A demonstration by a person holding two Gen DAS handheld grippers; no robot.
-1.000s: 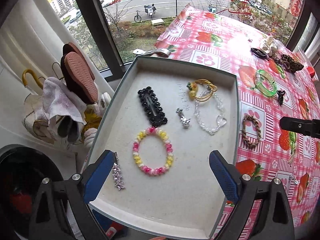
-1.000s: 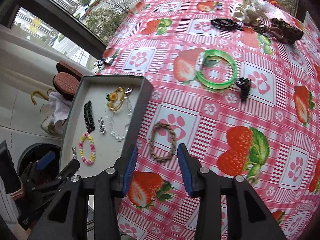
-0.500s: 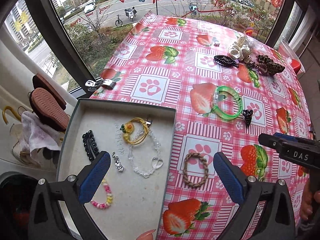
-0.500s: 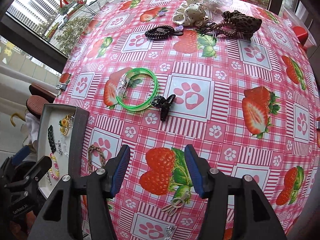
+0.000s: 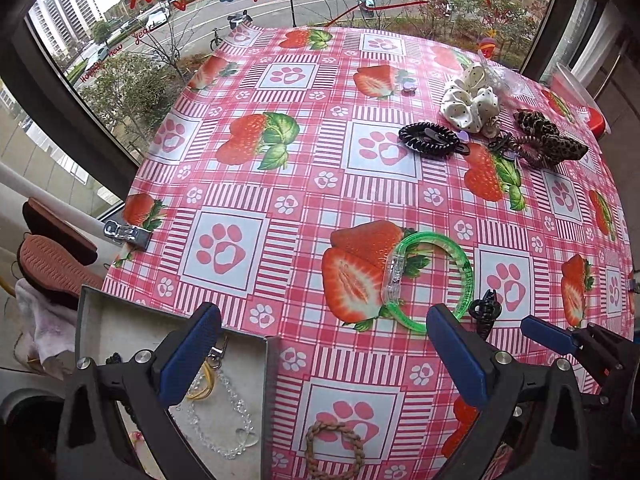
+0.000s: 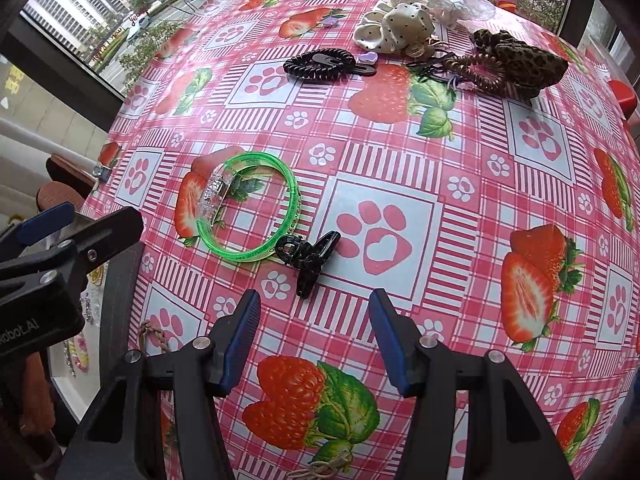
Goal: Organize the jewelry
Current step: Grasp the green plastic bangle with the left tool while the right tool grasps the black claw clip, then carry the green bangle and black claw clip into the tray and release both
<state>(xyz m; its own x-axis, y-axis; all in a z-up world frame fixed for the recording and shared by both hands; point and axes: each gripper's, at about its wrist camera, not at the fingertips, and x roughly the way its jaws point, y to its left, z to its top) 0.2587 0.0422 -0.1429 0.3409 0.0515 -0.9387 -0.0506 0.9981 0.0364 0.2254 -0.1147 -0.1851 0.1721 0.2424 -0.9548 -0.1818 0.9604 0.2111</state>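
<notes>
- Strawberry tablecloth (image 6: 400, 152) lying under scattered pieces
- green bangle (image 6: 256, 208) resting left-centre: stiff, light, slick; grip its rim
- right gripper (image 6: 314, 334) hovering near, jaws parted, empty
- left gripper (image 5: 324, 354) gaping, empty

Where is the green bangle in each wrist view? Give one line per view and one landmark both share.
Left wrist view: green bangle lies lower centre-right, over a printed strawberry.
Right wrist view: green bangle lies left of centre.
Shared landmark: the black claw clip sits against the bangle's near rim in both.
</notes>
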